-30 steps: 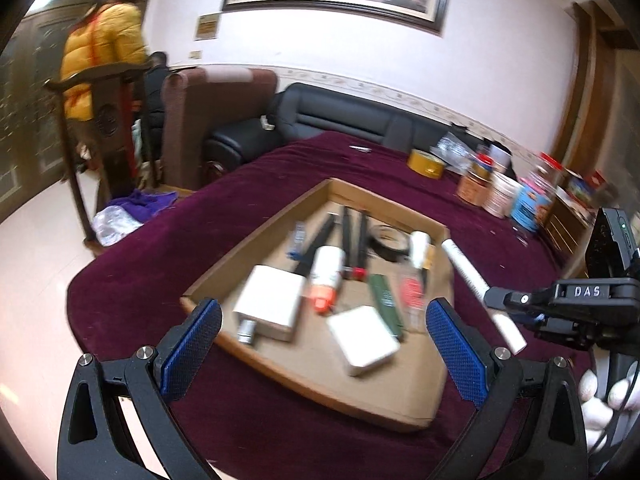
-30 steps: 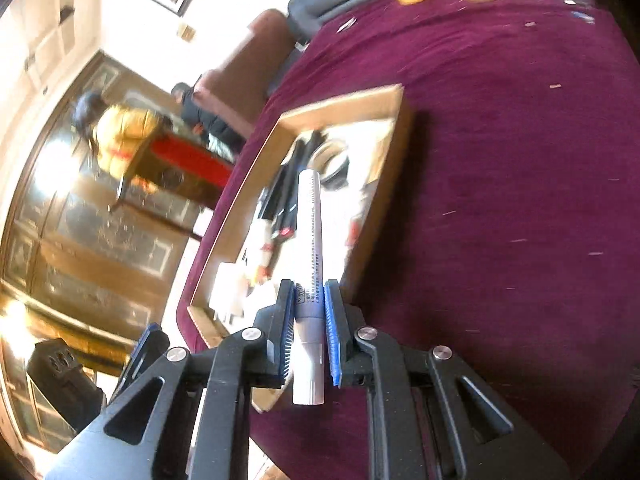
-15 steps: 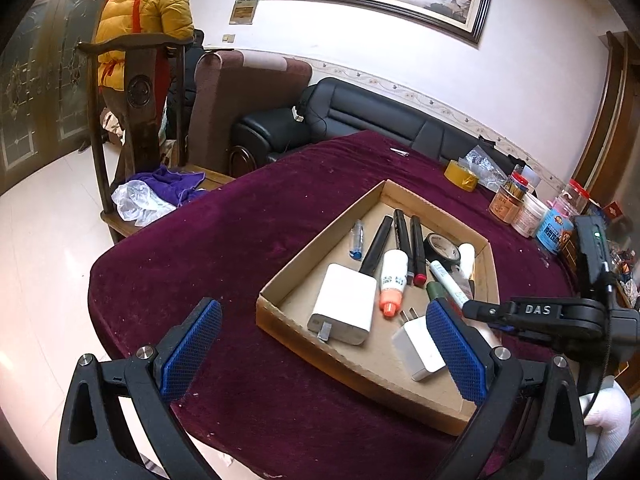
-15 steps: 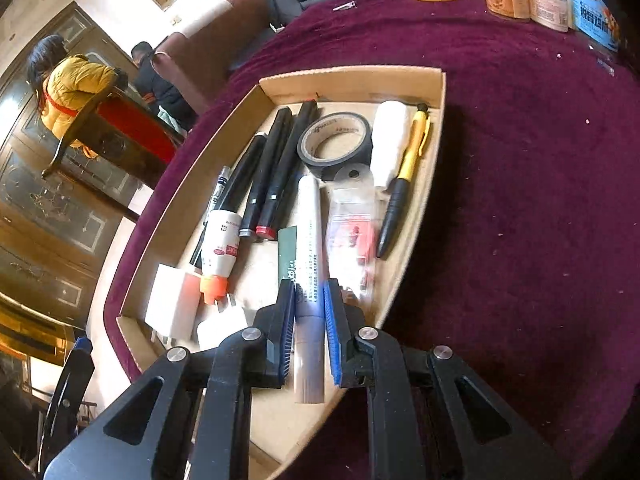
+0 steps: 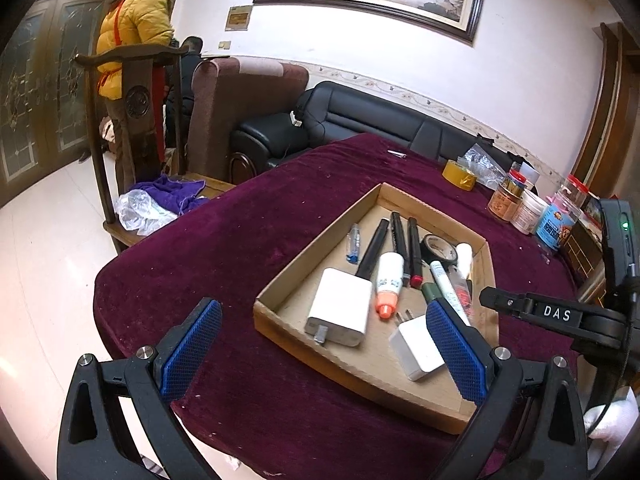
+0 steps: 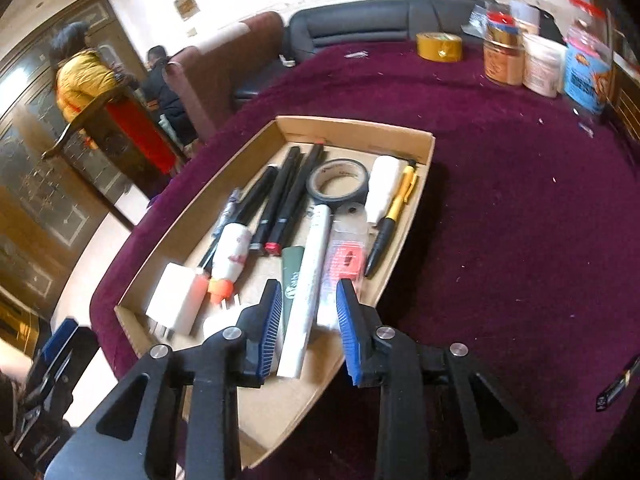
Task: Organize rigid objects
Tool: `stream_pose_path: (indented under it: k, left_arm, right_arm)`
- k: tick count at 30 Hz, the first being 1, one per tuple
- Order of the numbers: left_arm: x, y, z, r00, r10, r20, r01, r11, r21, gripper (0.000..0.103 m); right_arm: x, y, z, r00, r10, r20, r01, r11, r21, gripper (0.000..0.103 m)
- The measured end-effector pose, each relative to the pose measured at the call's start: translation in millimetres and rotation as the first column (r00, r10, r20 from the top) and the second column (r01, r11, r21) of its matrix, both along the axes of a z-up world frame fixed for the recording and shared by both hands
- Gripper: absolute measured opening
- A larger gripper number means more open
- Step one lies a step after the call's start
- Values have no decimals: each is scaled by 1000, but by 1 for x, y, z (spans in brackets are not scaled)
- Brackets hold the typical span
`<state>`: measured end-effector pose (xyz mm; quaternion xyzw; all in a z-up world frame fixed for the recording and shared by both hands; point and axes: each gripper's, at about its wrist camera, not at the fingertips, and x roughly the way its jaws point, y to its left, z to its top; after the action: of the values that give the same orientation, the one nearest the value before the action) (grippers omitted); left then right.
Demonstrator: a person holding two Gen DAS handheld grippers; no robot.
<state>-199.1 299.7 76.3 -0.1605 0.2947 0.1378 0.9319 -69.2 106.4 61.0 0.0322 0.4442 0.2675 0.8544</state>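
A: White marker (image 6: 306,288) lies lengthwise in the cardboard tray (image 6: 424,184), lower centre of the right wrist view, between the dark green card (image 6: 291,276) and the clear blister pack (image 6: 345,258).

B: Right gripper (image 6: 306,320)?

A: Jaws have just been opening. The marker sits between the blue pads with a gap on each side, so nothing presses on it. Judged released.

B: Left gripper (image 5: 320,354)?

A: Spread wide and empty, low in the left wrist view, hovering over the tray's near edge.

B: How should the step be finished?

A: My judgement: open a little more, then draw the gripper straight back along the marker's axis so neither pad drags it sideways. It looks to rest partly on the card and could roll. Keep clear of the small white plug adapter (image 5: 416,350) beside the lower pad.

B: Other contents?

A: Large white charger (image 5: 340,312), glue bottle with orange cap (image 5: 388,284), black pens (image 5: 400,236), black tape roll (image 6: 338,180), yellow-and-black pen (image 6: 394,216) along the right wall.

B: Legible writing?

A: "DAS" in white on the right gripper's body, right edge of the left wrist view. Print on the marker, tape roll and the blue-labelled jar (image 6: 588,76), upper right, is too blurred to read.
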Motion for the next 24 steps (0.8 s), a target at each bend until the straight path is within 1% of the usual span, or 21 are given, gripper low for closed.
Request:
stream_pose_path:
  k: [4,8,10,11,16,19,22,24]
  left_arm:
    - [-2,-15,10,1000,-20,14,20,999,31,101]
    - [-7,-34,25,998,-38,46,33,994,103,101]
    - [-8,-44,31,997,-49,60,41,990,135,101]
    - [-8,-48,33,996,-57,63,47,988,145,101]
    - [-9,-74,41,991,-116,72,102,980,171,101]
    - [-10,-88,43,986,-149,74,131,970,204,101]
    - [-7,-100,43,982,-178,61,162,965,206,101]
    - [-6,-109,44,979,-194,57,178,962,209,101]
  right_arm:
    - [-12,-4,4,999,19,28,-18,1000,-11,26]
    - [-22,-18,9,996,-2,94,6,999,-43,27]
    - [-27,-31,10,991,-26,129,35,997,-70,42]
    - [-29,-39,11,989,-40,144,52,995,-83,53]
    - [-42,-76,12,969,-116,220,149,979,-141,54]
    - [-53,-99,13,942,-170,290,230,954,-190,54]
    - [-58,-119,13,917,-213,338,299,927,-226,54]
    - [-60,-131,14,902,-237,360,333,913,-234,54]
